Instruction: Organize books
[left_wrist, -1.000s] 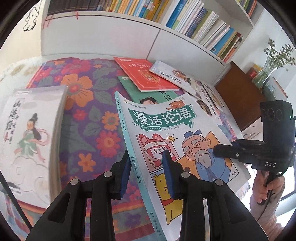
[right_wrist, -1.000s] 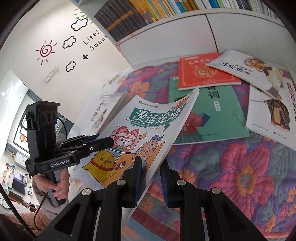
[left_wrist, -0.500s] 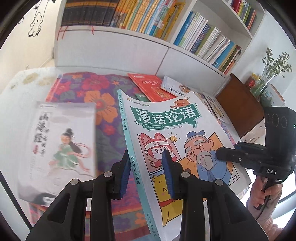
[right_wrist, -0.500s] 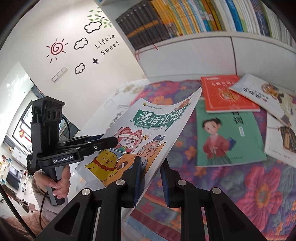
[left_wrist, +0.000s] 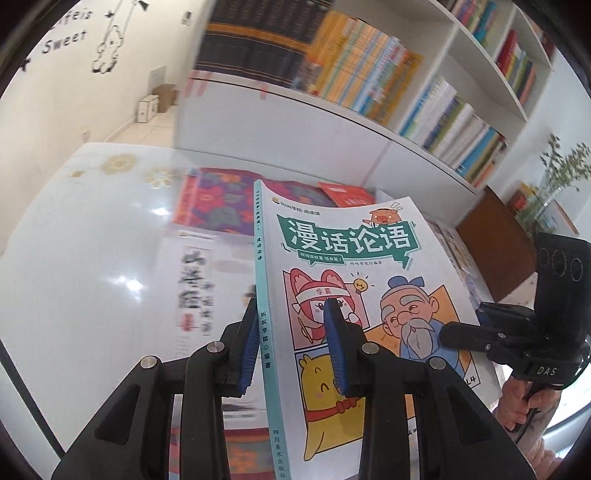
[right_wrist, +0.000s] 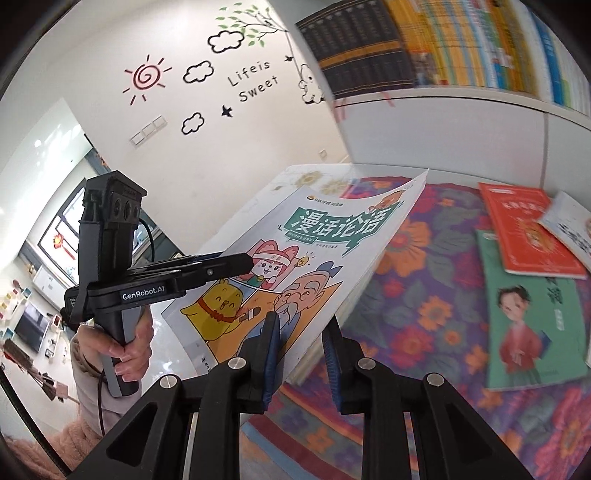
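A cartoon book with a teal title banner is held up off the table by both grippers. My left gripper is shut on its spine side, one pad on the cover and one behind. In the right wrist view the same book slants up, and my right gripper clamps its lower outer edge. Its jaws are opening slightly, with the book's edge still between the pads and touching them. Each gripper shows in the other's view: the right gripper, the left gripper.
A white book lies on the glossy white table below the held one. A red book, a green book and a white book lie on the floral cloth. Behind stands a filled bookshelf.
Both grippers have carried the cartoon book up and to the left, off the floral cloth and over the white book. The books on the cloth have slid to the right.
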